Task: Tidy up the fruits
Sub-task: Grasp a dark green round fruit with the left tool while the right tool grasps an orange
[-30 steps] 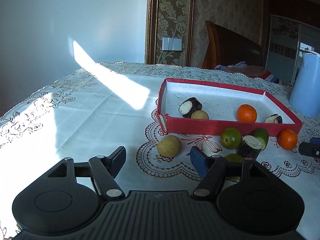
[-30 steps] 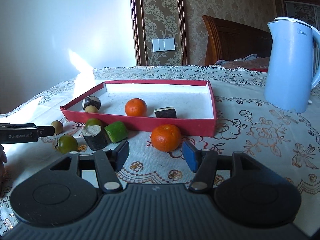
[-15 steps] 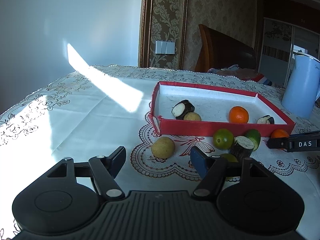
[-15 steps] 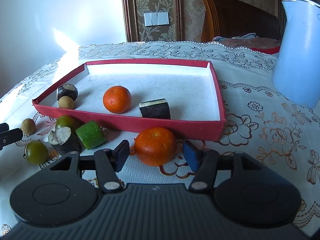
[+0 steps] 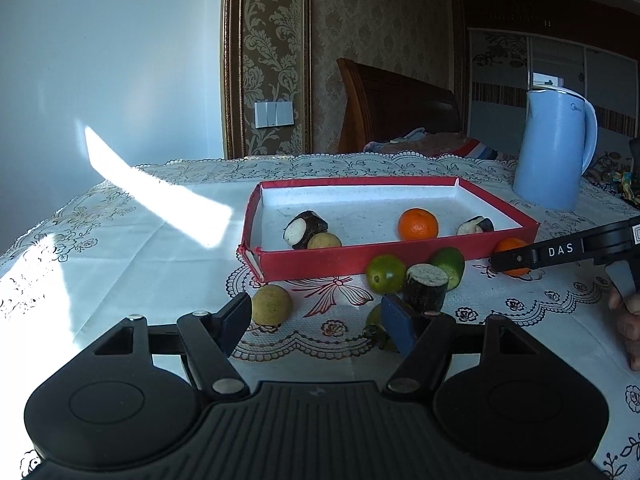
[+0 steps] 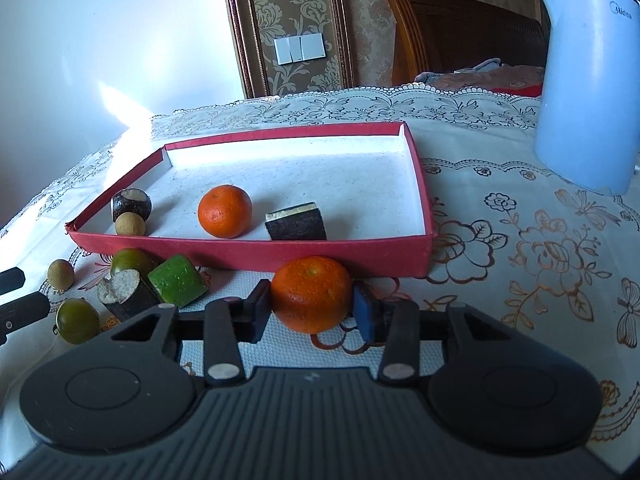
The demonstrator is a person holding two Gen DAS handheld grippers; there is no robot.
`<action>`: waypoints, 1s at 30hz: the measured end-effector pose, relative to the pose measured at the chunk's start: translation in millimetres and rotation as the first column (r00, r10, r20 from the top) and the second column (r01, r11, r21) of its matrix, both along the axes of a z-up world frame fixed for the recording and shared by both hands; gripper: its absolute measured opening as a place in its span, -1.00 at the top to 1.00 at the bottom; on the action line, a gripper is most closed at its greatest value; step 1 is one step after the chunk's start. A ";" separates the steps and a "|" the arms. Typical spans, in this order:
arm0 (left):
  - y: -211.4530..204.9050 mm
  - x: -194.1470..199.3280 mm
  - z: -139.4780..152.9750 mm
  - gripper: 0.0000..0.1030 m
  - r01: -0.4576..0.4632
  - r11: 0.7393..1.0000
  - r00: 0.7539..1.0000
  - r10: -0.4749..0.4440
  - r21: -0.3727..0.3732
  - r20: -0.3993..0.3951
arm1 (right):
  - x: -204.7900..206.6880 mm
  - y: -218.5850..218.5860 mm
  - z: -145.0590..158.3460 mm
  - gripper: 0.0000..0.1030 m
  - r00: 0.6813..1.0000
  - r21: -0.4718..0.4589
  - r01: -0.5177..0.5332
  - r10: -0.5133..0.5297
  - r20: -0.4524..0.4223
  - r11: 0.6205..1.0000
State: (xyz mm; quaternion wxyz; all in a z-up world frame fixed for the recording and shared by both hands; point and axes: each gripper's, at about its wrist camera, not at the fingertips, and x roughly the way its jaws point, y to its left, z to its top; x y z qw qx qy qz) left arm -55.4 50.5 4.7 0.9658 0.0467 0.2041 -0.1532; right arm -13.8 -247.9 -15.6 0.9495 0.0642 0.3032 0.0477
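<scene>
1. The right gripper [image 6: 310,307] sits low on the bench [image 6: 520,280], its fingers [image 6: 259,312] spread on either side of a loose mandarin [image 6: 311,294]; the black pad looks to touch the peel on one side while a thin gap shows at the blue pad, so the fingers bracket the fruit without clenching it; the mandarin rests on the lace cloth just in front of the red tray's [image 6: 256,254] near wall.
2. The right wrist view shows the tray's contents plainly: a second mandarin [image 6: 225,211], a dark cut block [image 6: 297,224] beside it, and a dark round fruit [image 6: 131,204] with a small tan longan [image 6: 130,224] touching it at the left corner.
3. The left wrist view shows the right gripper from outside, as a black arm marked DAS [image 5: 560,250] that covers most of the loose mandarin [image 5: 508,246]; part of the person's hand [image 5: 628,320] shows at the edge.
4. The left gripper [image 5: 316,322] hovers with its fingers released and nothing between them; a tan longan [image 5: 271,305] lies just ahead of the black finger.
5. Outside the tray, a green round fruit [image 5: 386,274], a green cut piece [image 5: 450,266] and a dark-skinned cut piece [image 5: 426,290] cluster together; another green fruit [image 6: 77,320] lies nearest, seen whole only in the right wrist view.
6. A pale blue kettle [image 6: 588,92] stands well apart from the tray.
</scene>
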 end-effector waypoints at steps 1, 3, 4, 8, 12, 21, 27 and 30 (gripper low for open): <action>-3.5 -2.3 -0.1 -0.38 0.022 1.000 1.000 -0.022 0.013 0.007 | 0.0 -0.5 -0.1 0.21 1.000 0.002 0.000 0.000 0.000 1.000; -13.1 -4.3 -1.4 -0.38 0.055 0.997 0.998 -0.056 0.054 0.012 | 0.0 -0.8 -0.5 0.21 1.000 0.002 0.000 0.000 0.000 1.000; -19.2 -5.3 -1.8 -0.38 0.062 0.995 0.998 -0.063 0.075 0.016 | 0.0 -0.9 -0.5 0.21 1.000 0.003 -0.001 0.001 0.000 1.000; -35.8 -2.3 -4.0 -0.38 0.096 0.990 0.995 -0.096 0.106 -0.014 | -0.2 -1.4 -0.8 0.21 1.000 0.010 -0.001 0.001 0.002 1.000; -48.3 7.3 -7.6 -0.38 0.083 0.985 0.996 -0.076 0.150 -0.053 | -0.9 -2.7 -0.6 0.21 1.000 0.016 -0.001 0.001 0.003 1.000; -53.3 35.6 -13.1 0.01 0.031 0.995 0.983 -0.014 0.090 -0.183 | -0.9 -4.8 -1.3 0.21 1.000 0.037 -0.001 0.000 0.006 0.999; -63.7 34.3 -12.6 0.34 -0.005 0.997 0.984 0.019 0.074 -0.178 | -1.0 -3.4 -1.2 0.21 1.000 0.028 0.000 0.000 0.005 1.000; -66.5 32.6 -13.1 0.37 -0.028 0.997 0.984 0.040 0.074 -0.173 | -0.9 -3.3 -1.3 0.21 1.000 0.027 0.000 0.000 0.005 1.000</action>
